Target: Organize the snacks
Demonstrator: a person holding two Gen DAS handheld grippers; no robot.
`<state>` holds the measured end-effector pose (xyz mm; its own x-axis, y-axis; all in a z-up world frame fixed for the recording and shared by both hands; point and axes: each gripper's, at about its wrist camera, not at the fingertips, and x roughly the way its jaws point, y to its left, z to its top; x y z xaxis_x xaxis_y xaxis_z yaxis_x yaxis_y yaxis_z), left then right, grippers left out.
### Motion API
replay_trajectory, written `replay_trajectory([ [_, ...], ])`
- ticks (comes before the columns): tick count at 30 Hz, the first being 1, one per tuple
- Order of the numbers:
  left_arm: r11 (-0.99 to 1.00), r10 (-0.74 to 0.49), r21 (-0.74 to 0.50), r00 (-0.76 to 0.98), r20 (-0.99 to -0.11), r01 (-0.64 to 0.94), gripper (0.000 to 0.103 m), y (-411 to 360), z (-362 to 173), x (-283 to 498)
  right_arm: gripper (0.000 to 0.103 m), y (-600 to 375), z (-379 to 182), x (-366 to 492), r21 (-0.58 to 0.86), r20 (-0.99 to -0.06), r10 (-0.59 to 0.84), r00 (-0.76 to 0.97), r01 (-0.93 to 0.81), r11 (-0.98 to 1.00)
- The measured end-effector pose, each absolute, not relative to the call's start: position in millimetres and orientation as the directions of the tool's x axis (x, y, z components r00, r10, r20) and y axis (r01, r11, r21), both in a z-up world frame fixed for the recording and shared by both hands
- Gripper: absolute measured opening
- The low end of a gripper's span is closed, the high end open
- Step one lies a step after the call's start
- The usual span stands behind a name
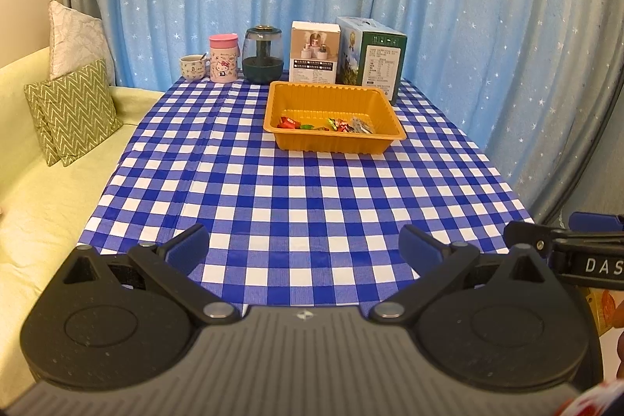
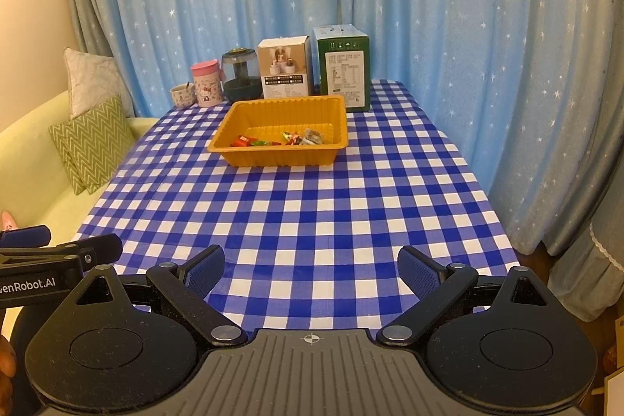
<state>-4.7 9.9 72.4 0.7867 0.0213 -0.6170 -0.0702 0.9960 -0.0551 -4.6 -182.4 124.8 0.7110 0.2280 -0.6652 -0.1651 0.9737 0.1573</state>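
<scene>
Inside the orange tray (image 1: 335, 143), wrapped snacks (image 1: 323, 124) sit half-hidden; both tongs (image 1: 304, 246) (image 2: 311, 269) spread.

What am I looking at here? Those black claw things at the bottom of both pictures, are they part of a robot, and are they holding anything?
No robot: a person holds one two-finger tool in each hand, each with its own camera looking along the fingers. One picture comes from the left tool, the other from the right tool. Both are open and hold nothing. Ahead lies a table with a blue checked cloth. On it sits an orange tray with a few wrapped snacks inside. Behind it stand a cup, a pink canister, a dark jar and two boxes: a white box and a green box.
</scene>
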Motion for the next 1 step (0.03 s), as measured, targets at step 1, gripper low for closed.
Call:
replay_trajectory([
  [1, 0.996, 0.018, -0.058, 0.787, -0.617, -0.068, 0.103, 10.2, 71.9, -4.0, 0.095, -182.5, 124.8, -4.7, 0.157, -0.665, 0.228, 0.711, -0.165, 0.974],
])
